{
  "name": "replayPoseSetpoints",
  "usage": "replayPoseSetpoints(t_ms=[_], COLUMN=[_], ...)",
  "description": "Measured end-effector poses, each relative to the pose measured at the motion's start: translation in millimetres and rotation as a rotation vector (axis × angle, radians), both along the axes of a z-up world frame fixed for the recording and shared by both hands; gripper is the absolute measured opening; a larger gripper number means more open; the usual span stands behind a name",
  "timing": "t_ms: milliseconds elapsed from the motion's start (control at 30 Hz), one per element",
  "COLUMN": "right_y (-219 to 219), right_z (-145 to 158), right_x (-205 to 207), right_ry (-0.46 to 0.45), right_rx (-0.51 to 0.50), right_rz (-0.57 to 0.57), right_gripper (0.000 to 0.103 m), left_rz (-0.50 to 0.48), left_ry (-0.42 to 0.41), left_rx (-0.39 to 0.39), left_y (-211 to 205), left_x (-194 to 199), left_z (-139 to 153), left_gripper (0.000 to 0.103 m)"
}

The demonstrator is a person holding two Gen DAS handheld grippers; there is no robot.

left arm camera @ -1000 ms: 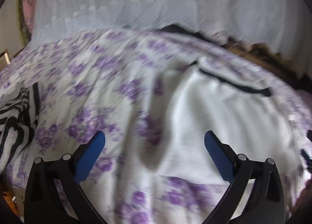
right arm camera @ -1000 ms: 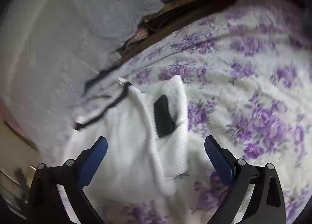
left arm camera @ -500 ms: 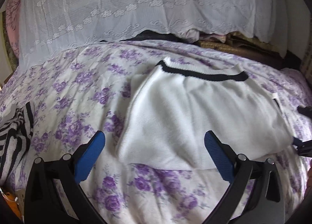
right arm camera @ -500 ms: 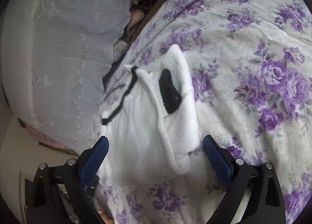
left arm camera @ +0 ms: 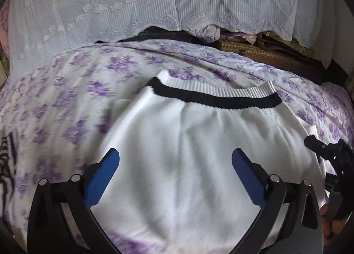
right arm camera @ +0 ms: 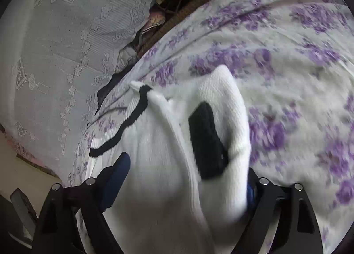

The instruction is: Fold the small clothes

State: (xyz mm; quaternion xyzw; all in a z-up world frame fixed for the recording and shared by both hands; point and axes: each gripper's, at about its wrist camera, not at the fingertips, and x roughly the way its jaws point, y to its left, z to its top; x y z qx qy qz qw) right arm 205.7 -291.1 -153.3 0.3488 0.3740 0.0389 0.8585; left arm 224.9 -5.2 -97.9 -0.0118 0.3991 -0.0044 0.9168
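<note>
Lies flat on purple-flowered bedsheet (left arm camera: 73,103): white knit garment with black-striped ribbed hem (left arm camera: 199,154). Left gripper (left arm camera: 174,170) spread wide above it, empty. Right gripper (right arm camera: 188,178) closing around its folded edge, seemingly not yet pinching.

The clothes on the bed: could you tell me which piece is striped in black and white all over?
The zebra-striped garment at the bed's left edge, seen in the left wrist view. The white knit sweater in the middle is plain, with only a single black band.
</note>
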Motion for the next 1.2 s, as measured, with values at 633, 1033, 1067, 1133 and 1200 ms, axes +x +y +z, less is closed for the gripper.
replayPoseSetpoints(t_ms=[633,1033,1067,1133,1200], right_y=[11.3,-17.6,-17.0,-15.4,-17.5], right_z=[2.0,-12.6,-12.4,-10.8,-7.5], right_x=[8.7,-13.8,-13.6,-14.0,-17.1], right_ry=[-0.022,-0.022,-0.021,-0.025,-0.048], right_rx=[-0.062,0.057,0.054,0.044,0.073], right_rz=[0.109,0.041,0.044,0.042,0.029], right_gripper=[0.1,0.039,0.039,0.037,0.027], left_rz=[0.01,0.012,0.012,0.011,0.01], left_ry=[0.038,0.041,0.041,0.042,0.043], left_rx=[0.033,0.045,0.045,0.044,0.042], left_y=[-11.4,-13.2,-13.1,-13.1,-12.8], left_x=[12.5,14.1,14.1,13.7,13.5], left_z=[-38.8,-39.4,-39.3,-39.3,-38.7], left_gripper=[0.099,0.099,0.099,0.099,0.099])
